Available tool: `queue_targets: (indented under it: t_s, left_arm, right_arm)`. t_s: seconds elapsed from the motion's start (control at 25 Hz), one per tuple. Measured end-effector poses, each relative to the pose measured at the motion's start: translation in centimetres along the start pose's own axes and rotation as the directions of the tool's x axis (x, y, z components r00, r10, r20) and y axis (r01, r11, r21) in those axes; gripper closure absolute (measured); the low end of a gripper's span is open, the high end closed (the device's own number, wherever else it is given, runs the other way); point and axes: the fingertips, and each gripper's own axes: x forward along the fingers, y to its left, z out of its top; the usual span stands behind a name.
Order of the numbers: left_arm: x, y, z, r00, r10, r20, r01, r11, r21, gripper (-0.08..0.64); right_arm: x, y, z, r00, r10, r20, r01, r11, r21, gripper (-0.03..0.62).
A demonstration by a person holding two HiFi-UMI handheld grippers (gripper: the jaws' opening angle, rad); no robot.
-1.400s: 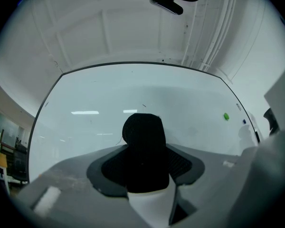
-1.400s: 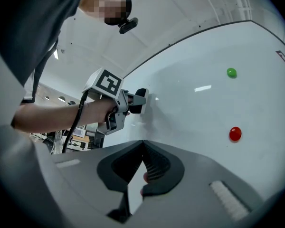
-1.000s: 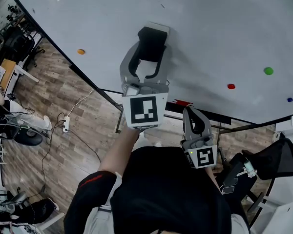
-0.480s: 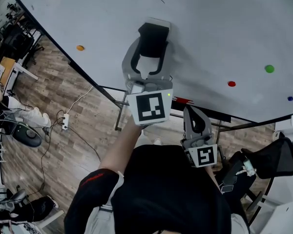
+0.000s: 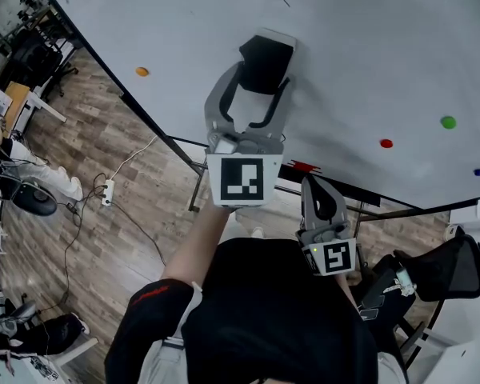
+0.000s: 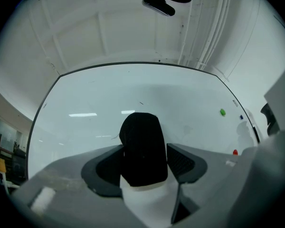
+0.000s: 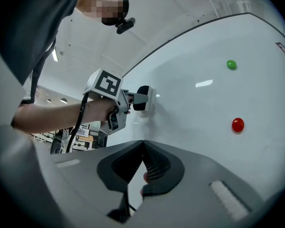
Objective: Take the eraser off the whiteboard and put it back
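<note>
The eraser [image 5: 266, 61], black felt on a white back, sits flat against the whiteboard [image 5: 368, 46]. My left gripper [image 5: 262, 77] reaches up to it, a finger on each side. In the left gripper view the eraser [image 6: 141, 148] stands between the two pads; the jaws have just been opening and a thin gap shows at the right pad [image 6: 181, 161]. My right gripper [image 5: 318, 202] hangs lower, below the board's bottom edge, shut with nothing in it [image 7: 143, 145]. From the right gripper view the left gripper [image 7: 137, 99] shows at the eraser [image 7: 143, 98].
Magnets dot the board: orange [image 5: 142, 72], red [image 5: 386, 143], green [image 5: 448, 122], blue [image 5: 478, 171]. A red marker [image 5: 304, 167] lies on the tray under the board. A wooden floor with cables and office chairs lies at the left.
The left gripper's fingers have spread wider around the eraser, which stays on the board. The right gripper has kept still.
</note>
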Motion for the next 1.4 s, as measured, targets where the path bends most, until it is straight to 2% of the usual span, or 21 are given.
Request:
queue_targets:
  t_s: [0.2,0.48,0.72,1.04,1.16,1.4]
  left_arm:
    - [-1.9,0.9,0.5,1.000,0.009,0.023,-0.009,1.000,0.006,0.279]
    - [-4.9,2.3,-0.8,0.999,0.035,-0.003,-0.035,0.999,0.016,0.286]
    - [-7.8,3.1,-3.1,0.997,0.052,-0.050,-0.052,0.999,0.012,0.335]
    - [-11.9,5.1,-6.1,0.983,0.134,-0.122,-0.132,0.991,0.018,0.453]
    - [-13.0,5.7,-7.0,0.978,0.155,-0.137,-0.155,0.988,0.011,0.467]
    - [-15.8,6.6,-8.3,0.967,0.198,-0.161,-0.198,0.980,0.017,0.543]
  right_arm:
    - [0.4,0.9,-0.1,1.000,0.026,-0.004,-0.026,1.000,0.001,0.590]
    - [1.6,2.3,-0.3,0.996,0.084,-0.006,-0.084,0.996,-0.001,0.591]
    - [2.6,3.8,-0.4,0.990,0.143,-0.001,-0.143,0.990,0.008,0.591]
    - [3.8,6.0,-0.5,0.976,0.216,-0.004,-0.216,0.976,0.011,0.591]
    - [4.2,6.8,-0.7,0.969,0.245,-0.004,-0.245,0.969,0.022,0.591]
    - [4.8,8.1,-0.7,0.957,0.291,-0.009,-0.291,0.956,0.022,0.591]
